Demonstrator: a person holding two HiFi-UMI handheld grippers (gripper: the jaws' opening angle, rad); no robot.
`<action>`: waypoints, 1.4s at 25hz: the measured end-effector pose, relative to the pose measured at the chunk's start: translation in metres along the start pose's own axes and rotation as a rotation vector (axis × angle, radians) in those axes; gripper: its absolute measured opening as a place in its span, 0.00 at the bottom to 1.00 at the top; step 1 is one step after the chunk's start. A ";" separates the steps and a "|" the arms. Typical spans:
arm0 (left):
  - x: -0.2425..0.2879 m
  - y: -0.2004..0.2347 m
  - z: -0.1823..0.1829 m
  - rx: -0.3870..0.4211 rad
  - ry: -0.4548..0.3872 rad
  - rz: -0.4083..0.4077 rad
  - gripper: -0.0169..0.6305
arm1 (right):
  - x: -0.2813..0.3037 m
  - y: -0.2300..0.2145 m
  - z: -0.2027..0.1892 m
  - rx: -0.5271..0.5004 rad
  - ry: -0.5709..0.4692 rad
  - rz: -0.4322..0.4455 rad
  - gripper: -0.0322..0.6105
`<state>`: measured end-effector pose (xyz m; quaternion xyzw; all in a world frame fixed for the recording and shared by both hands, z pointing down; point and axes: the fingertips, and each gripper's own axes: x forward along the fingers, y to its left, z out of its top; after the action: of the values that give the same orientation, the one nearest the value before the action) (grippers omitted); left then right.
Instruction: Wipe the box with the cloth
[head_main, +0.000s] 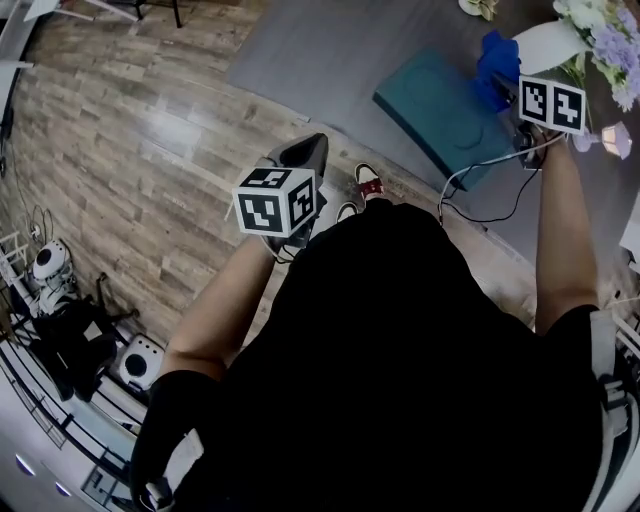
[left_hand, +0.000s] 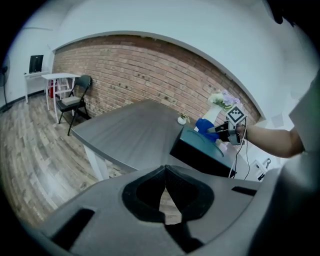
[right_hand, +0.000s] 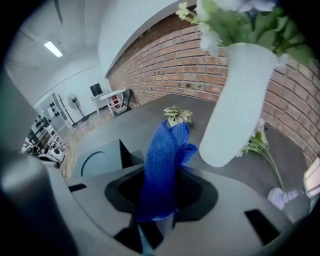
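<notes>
Our right gripper (right_hand: 162, 175) is clamped on the blue microfibre cloth (right_hand: 165, 150), which stands up out of the jaws in a loose fold. The teal box (head_main: 435, 105) lies on the grey table (head_main: 330, 60) just below and to the left of that gripper. The cloth sits over the box's corner nearest the gripper, though we cannot tell whether it touches. A white vase (right_hand: 240, 100) of flowers stands close on the gripper's right. Our left gripper (left_hand: 165, 170) has its jaws together on nothing and hangs well back from the box, which lies ahead of it and to its right.

To wipe well, we judge we should tip the right gripper down so the cloth's fold, not the jaw tips, meets the lid. We should keep the squeeze firm and stroke leftward, away from the vase. The box may slide, so the left gripper could come forward to steady its near edge.
</notes>
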<state>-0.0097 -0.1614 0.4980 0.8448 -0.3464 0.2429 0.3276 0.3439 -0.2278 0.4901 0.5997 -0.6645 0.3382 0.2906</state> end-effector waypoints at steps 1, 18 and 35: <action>-0.001 -0.004 0.000 0.006 -0.001 -0.013 0.04 | -0.009 -0.006 -0.009 0.015 0.003 -0.019 0.27; -0.040 -0.038 -0.055 0.075 0.011 -0.090 0.04 | -0.090 0.009 -0.127 0.114 0.018 -0.087 0.27; -0.060 -0.032 -0.109 0.069 0.042 -0.097 0.04 | -0.107 0.121 -0.190 0.171 0.044 0.139 0.28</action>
<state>-0.0446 -0.0398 0.5203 0.8662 -0.2894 0.2560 0.3170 0.2320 -0.0057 0.5081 0.5673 -0.6666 0.4260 0.2287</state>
